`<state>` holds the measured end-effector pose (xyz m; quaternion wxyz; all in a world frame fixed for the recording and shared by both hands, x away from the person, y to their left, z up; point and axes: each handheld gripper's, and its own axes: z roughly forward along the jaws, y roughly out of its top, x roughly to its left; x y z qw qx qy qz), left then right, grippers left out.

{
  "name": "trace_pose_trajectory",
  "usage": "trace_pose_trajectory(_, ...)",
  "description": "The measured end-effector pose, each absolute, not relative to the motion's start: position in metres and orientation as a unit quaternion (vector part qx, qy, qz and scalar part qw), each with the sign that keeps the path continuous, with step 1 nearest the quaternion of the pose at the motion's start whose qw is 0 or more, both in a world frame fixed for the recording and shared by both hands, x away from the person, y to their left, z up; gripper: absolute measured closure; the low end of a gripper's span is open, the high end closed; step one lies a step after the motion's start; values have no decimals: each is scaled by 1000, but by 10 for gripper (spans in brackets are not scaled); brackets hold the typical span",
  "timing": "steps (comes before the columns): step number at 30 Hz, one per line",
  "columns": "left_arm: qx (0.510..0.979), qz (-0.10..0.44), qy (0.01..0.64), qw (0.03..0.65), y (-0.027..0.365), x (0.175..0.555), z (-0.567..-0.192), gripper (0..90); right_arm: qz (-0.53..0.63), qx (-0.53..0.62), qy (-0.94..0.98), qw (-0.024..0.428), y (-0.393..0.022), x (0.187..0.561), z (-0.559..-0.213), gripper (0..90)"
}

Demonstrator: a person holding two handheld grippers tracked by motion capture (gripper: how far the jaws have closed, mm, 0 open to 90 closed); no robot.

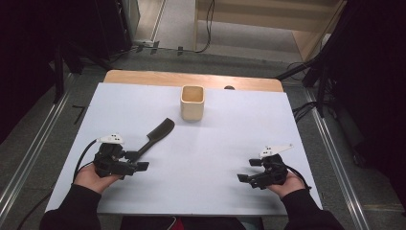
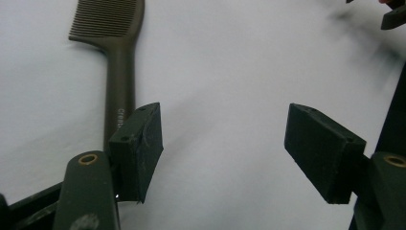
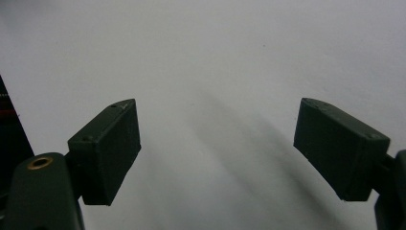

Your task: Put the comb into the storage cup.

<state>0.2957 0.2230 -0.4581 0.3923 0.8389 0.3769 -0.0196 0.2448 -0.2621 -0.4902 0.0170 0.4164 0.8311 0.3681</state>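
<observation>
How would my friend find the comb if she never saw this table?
Look at the white sheet covering the table, then at the tan square cup near its far edge. Just left of and nearer than the cup lies the comb, slanting down toward the left gripper. It is the one long, flat, dark thing with fine teeth.

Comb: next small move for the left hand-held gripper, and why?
Probably ease the left hand-held gripper sideways so the comb handle sits between its jaws. They stand open with nothing between them, and the handle lies just outside one jaw, flat on the table.
</observation>
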Motion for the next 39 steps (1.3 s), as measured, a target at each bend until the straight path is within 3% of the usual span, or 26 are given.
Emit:
trace_pose_trajectory(7,834,-4,378,402,227,303,-455,294,367,416,832,17,-262,245,-490,146)
trace_pose_trajectory(17,826,29,387,408,230,320,-456,220,365,416,833,16,-262,245,-491,146)
trace_pose_trajectory(39,843,33,406,353,222,335,-472,218,362,413,835,16,-261,245,-492,146)
